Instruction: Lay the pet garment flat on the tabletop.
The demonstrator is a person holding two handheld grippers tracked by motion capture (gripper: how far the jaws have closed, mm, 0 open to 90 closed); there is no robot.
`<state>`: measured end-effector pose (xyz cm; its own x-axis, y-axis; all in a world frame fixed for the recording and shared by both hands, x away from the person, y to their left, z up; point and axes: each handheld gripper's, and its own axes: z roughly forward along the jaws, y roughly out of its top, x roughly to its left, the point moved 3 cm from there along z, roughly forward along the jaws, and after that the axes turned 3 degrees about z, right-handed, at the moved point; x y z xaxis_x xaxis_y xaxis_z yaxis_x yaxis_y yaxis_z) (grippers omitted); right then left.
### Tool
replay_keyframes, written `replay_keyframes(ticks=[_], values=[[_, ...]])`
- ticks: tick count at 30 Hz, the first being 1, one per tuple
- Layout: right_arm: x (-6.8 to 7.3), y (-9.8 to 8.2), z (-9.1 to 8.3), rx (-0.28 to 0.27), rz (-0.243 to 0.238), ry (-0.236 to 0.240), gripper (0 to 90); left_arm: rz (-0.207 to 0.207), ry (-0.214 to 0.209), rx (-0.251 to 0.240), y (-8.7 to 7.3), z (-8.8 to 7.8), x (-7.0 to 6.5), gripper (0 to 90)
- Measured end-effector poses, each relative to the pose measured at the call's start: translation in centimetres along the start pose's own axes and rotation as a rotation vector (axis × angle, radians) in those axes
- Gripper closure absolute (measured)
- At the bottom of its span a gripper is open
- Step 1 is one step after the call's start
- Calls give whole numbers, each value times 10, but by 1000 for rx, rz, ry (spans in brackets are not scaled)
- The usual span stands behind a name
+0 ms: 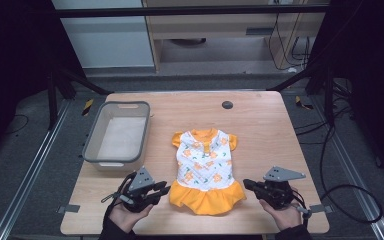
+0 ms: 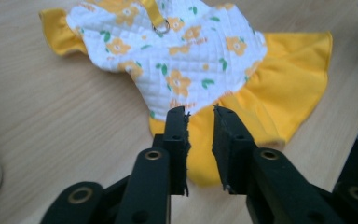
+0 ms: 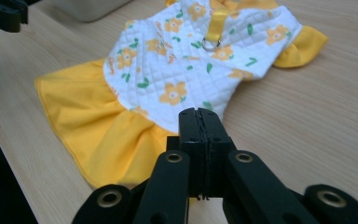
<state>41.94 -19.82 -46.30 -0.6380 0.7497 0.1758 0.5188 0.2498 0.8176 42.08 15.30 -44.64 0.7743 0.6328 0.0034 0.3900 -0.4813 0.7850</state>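
A small dress (image 1: 205,165) lies flat on the wooden table (image 1: 260,130), with a white quilted top printed with orange flowers, an orange collar and sleeves, and an orange ruffled skirt toward me. My left gripper (image 1: 165,190) rests just left of the skirt's hem. In the left gripper view its jaws (image 2: 200,112) stand a little apart, open, aimed at the skirt (image 2: 279,93), with nothing pinched. My right gripper (image 1: 246,184) sits just right of the hem. Its jaws (image 3: 199,112) are pressed together, shut and empty, in front of the dress (image 3: 191,60).
A grey plastic bin (image 1: 92,147) with nothing in it stands on the table's left side, near my left hand. A small black round disc (image 1: 227,105) sits near the far edge. Cables trail on the floor to the right of the table.
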Motion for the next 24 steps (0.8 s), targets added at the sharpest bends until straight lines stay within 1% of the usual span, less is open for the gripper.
replay_keyframes(ticks=[1,2,3,4,5,6,7,9,10,12,13,14,15,16,18,20,22,23,24], values=[[-2,4,10,-2,3,12,900,5,1,26,6,16,-1,820],[-2,4,10,-2,3,12,900,5,1,26,6,16,-1,833],[-2,6,22,7,-2,23,900,8,0,48,7,30,-3,840],[-2,6,26,11,-3,23,900,8,0,48,7,30,-3,846],[-2,6,26,11,-3,23,900,13,-3,64,6,40,-5,846],[-1,4,39,27,2,32,900,27,5,92,3,52,-6,849],[-1,3,43,36,1,30,900,26,0,113,-1,59,-6,850],[0,-2,53,70,-20,23,900,27,0,141,-9,66,-7,850],[1,-6,58,94,-27,15,899,29,-1,156,-14,68,-7,850],[2,-12,63,120,-42,6,893,29,-3,171,-21,69,-7,852],[2,-14,64,131,-48,-1,890,27,-3,180,-25,69,-7,854],[2,-14,64,131,-48,-1,890,27,-3,180,-25,69,-7,854],[1,-21,64,148,-50,-9,890,35,-3,185,-29,68,-9,854],[1,-21,64,148,-50,-9,890,35,-3,185,-29,68,-9,854],[0,-27,61,167,-53,-11,895,43,-5,188,-30,66,-11,851],[0,-28,60,170,-57,-12,897,45,-9,191,-31,65,-12,850],[0,-31,57,181,-54,-11,899,47,-4,191,-33,63,-13,851],[0,-33,54,191,-72,-15,900,49,-6,195,-34,61,-15,851],[1,-33,53,197,-71,-15,900,54,-1,198,-35,60,-16,851]])
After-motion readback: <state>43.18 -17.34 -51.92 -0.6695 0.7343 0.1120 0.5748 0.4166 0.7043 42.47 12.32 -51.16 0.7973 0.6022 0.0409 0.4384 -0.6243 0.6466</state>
